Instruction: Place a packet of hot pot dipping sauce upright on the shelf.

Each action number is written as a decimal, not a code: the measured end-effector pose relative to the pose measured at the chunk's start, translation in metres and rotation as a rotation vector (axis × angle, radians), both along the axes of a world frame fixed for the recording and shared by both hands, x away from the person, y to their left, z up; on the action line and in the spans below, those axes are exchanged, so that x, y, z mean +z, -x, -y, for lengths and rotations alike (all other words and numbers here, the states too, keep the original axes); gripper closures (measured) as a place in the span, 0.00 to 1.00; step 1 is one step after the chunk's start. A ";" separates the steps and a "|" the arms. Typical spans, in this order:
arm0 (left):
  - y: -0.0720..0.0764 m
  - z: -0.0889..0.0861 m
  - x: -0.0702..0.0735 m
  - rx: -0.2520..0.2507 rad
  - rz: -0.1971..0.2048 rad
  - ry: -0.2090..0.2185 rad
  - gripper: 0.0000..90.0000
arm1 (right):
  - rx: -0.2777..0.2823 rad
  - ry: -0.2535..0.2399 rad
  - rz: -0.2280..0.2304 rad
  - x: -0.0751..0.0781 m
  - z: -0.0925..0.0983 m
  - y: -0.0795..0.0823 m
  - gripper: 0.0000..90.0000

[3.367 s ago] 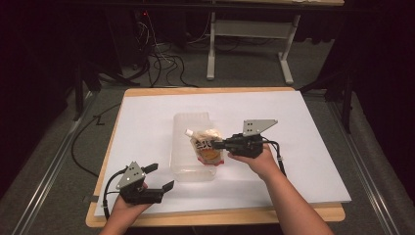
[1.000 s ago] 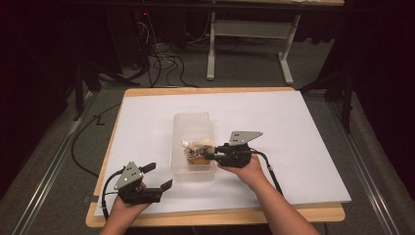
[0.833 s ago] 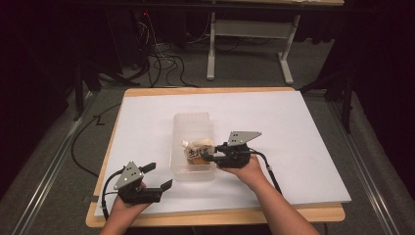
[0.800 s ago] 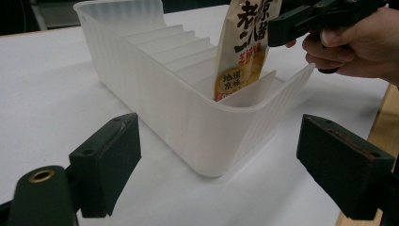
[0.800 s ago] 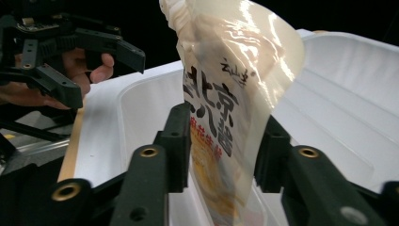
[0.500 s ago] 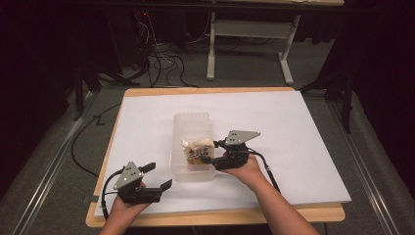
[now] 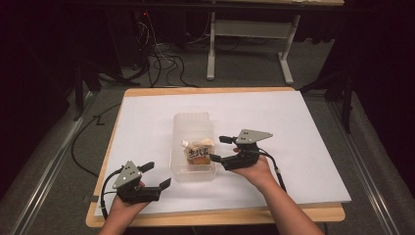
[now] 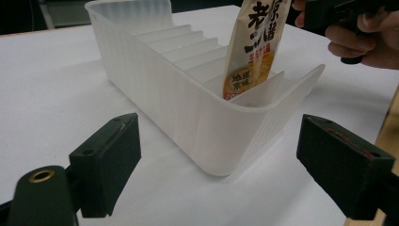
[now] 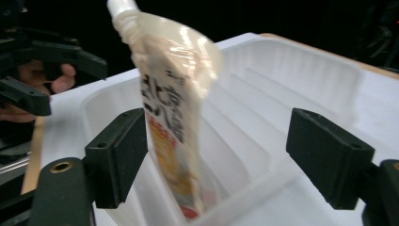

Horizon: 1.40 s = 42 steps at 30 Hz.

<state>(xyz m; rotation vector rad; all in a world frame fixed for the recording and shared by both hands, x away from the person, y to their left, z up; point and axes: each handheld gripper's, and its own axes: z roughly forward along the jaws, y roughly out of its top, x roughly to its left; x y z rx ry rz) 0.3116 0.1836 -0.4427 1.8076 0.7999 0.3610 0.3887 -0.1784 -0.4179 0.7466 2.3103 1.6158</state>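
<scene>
Pouch (image 9: 171, 122) between open right claw (image 9: 235, 155).

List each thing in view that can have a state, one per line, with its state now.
Bin: upright on the table, lidless, holding one pouch.
Pouch: standing on end in the bin's near end, unheld.
Left gripper: open, near the table's front edge.
Right gripper: open, beside the bin.

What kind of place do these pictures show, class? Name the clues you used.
Probably a lab or recording workspace, not a home. A table covered by a white sheet, handheld grippers, left and right, with trailing cables, and loose cables on the carpeted floor beside a desk frame.
</scene>
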 end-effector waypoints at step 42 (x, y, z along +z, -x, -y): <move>-0.003 0.008 -0.004 -0.012 -0.015 -0.032 0.17 | -0.486 -0.003 0.061 -0.026 0.156 0.096 0.17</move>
